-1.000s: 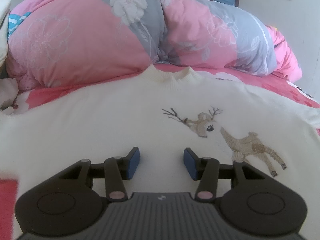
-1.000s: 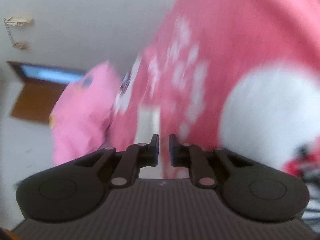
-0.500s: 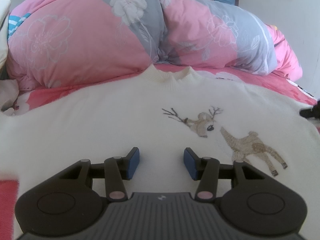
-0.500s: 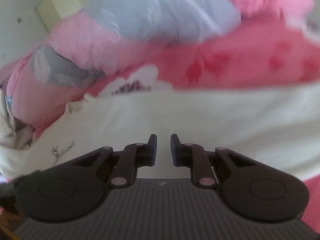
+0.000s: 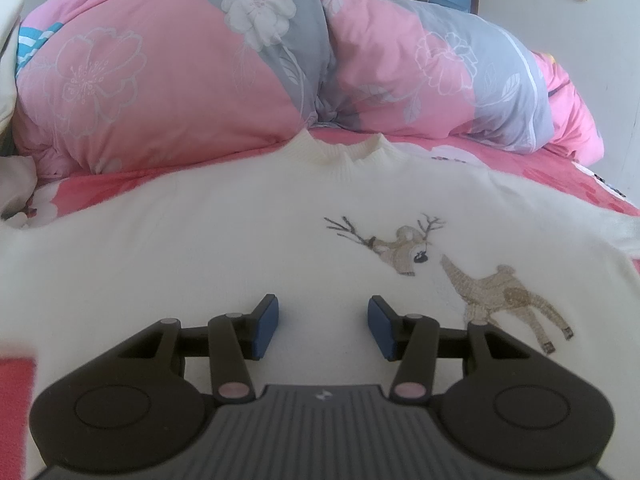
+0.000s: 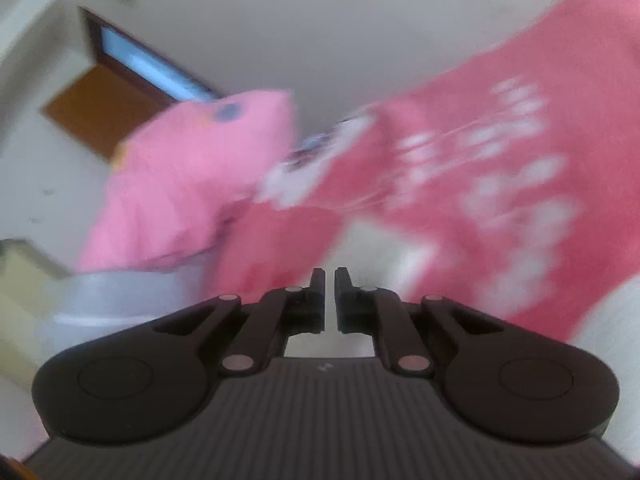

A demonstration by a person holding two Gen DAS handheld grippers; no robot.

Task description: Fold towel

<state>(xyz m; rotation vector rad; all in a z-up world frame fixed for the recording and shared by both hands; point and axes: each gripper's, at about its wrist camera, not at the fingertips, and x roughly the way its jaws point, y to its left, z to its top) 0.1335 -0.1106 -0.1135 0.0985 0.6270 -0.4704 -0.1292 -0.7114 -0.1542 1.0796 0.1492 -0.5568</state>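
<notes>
The cloth here is a cream knitted sweater (image 5: 200, 248) with deer embroidery (image 5: 404, 252), lying flat on the bed with its collar towards the duvet. My left gripper (image 5: 322, 312) hovers low over the sweater's lower middle, open, its blue pads (image 5: 266, 322) apart with only flat knit showing between them. The right wrist view is blurred by motion. There my right gripper (image 6: 329, 280) points at the pink sheet (image 6: 500, 140), its jaws closing to a thin slit with nothing between them. A cream patch of cloth (image 6: 384, 248) shows just beyond its tips.
A bulky pink and grey flowered duvet (image 5: 200, 80) lies heaped behind the sweater's collar. The sweater's right sleeve (image 5: 624, 232) runs off the right edge. A brown door (image 6: 100, 108) and a pale wall stand beyond the bed.
The right wrist view swung from the sheet to the sweater and back to the sheet and wall, and its jaws narrowed. A dark shape seen at the right sleeve half a second ago is gone. The left gripper is unchanged.
</notes>
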